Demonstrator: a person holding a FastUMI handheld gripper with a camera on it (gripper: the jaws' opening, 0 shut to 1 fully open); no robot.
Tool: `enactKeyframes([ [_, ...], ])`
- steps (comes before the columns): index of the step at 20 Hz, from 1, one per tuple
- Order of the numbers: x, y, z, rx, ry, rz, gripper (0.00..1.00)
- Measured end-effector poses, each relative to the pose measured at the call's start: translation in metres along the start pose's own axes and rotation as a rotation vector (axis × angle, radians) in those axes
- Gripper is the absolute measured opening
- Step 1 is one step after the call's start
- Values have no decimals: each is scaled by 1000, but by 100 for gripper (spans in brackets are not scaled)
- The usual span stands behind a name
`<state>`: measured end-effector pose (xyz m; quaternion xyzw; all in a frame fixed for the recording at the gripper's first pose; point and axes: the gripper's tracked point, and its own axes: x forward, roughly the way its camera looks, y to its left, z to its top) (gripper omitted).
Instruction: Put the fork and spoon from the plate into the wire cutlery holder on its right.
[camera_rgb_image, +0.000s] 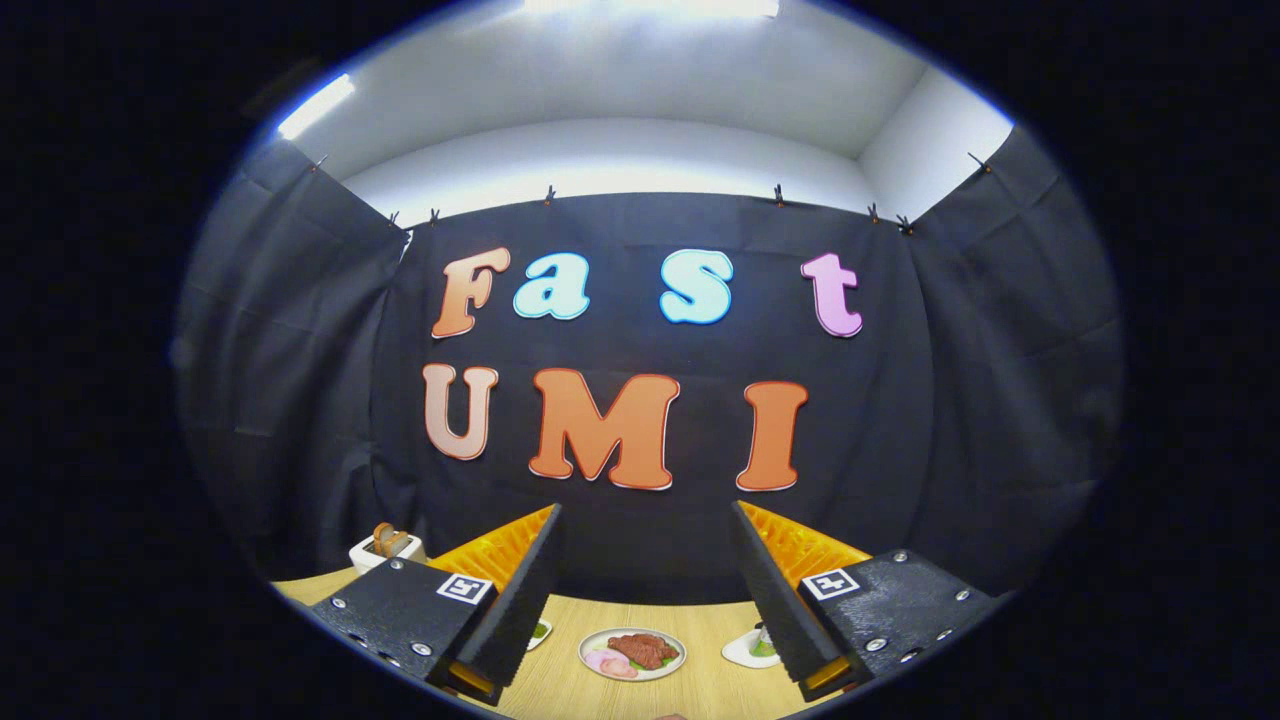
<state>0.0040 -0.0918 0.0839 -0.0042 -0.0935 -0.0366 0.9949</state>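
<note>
My gripper (645, 520) is held high above the wooden table (700, 620) and stands open, nothing between its two black fingers (520, 590) with orange backs. Down between the fingers, on the table, lies a round white plate (632, 655) with a piece of brown meat and pink and green food on it. I cannot make out a fork, a spoon or a wire cutlery holder from this height.
A small white dish with green food (752, 650) sits by the right finger, and another green-filled dish (540, 631) peeks out beside the left finger. A white toaster with toast (385, 548) stands at the table's back left.
</note>
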Motion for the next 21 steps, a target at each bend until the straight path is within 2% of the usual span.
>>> enactKeyframes([
  [11, 5, 6, 18, 10, -75, 5, 96],
  [21, 9, 3, 16, -19, -12, 5, 97],
])
